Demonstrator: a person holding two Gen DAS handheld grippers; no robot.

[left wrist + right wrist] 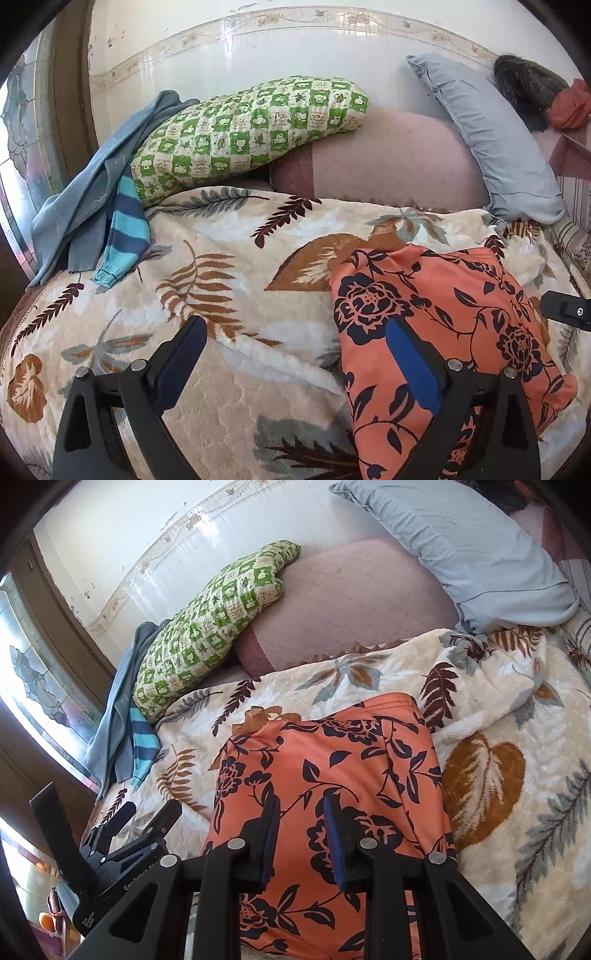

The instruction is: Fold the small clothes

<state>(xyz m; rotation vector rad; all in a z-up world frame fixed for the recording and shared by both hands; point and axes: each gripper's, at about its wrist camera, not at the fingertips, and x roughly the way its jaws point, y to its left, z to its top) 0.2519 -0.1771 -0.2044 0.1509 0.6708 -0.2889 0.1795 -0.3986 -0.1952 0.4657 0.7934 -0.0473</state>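
An orange garment with dark blue flowers (454, 295) (332, 753) lies folded into a rough rectangle on the leaf-patterned blanket (221, 288) (491, 775). A brown ribbed edge (384, 240) (258, 716) peeks out at its far side. My left gripper (295, 328) is open wide; its right finger (410, 362) hovers over the garment's left edge and its left finger is over bare blanket. My right gripper (303, 801) hovers above the garment's near half, jaws a narrow gap apart with nothing pinched between them. Each gripper shows in the other's view: the right (565, 312), the left (147, 819).
A green checked pillow (251, 129) (207, 627), a pink bolster (388, 155) (351, 602) and a grey-blue pillow (491, 140) (461, 542) lean on the tiled wall. Blue clothes with a striped sleeve (125, 229) (142, 738) lie at the bed's left edge, beside a window (40, 686).
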